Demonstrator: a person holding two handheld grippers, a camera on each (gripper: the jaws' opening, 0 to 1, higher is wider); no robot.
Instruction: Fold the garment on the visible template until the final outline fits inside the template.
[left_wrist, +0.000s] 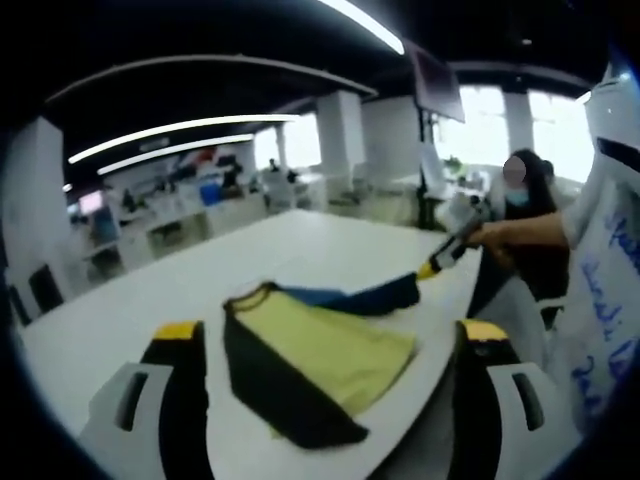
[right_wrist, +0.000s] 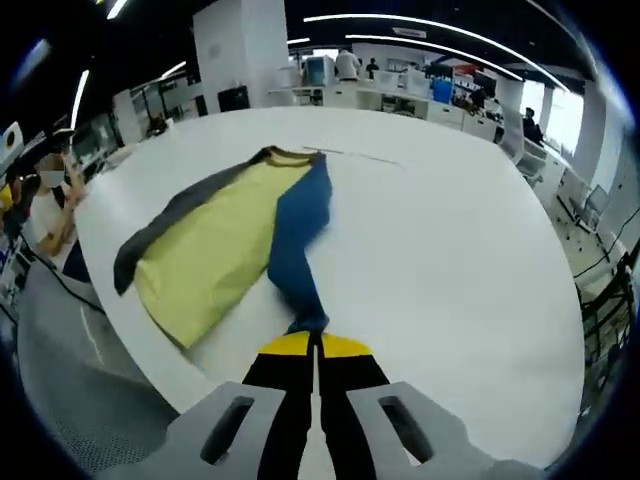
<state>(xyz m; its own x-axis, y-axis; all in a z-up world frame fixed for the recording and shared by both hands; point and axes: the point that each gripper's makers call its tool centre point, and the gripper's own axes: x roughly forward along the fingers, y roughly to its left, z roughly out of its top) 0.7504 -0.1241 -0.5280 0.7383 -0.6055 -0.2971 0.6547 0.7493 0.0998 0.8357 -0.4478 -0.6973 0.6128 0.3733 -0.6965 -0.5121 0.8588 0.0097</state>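
A yellow garment (left_wrist: 325, 350) with a dark grey side panel and a blue sleeve lies on the white table (left_wrist: 200, 290). My left gripper (left_wrist: 330, 335) stands open, its yellow-tipped jaws on either side of the garment's near part, touching nothing. Further off, my right gripper (left_wrist: 445, 258) pulls the blue sleeve (left_wrist: 365, 297) out to the right. In the right gripper view the garment (right_wrist: 215, 245) spreads to the left and my right gripper (right_wrist: 314, 345) is shut on the end of the blue sleeve (right_wrist: 300, 240), which stretches away from the jaws.
A person (left_wrist: 600, 260) in white holds the right gripper at the table's right edge. Another person (right_wrist: 45, 205) stands at the table's left side. Desks, pillars and monitors fill the office behind. The table edge (right_wrist: 130, 330) curves near the garment.
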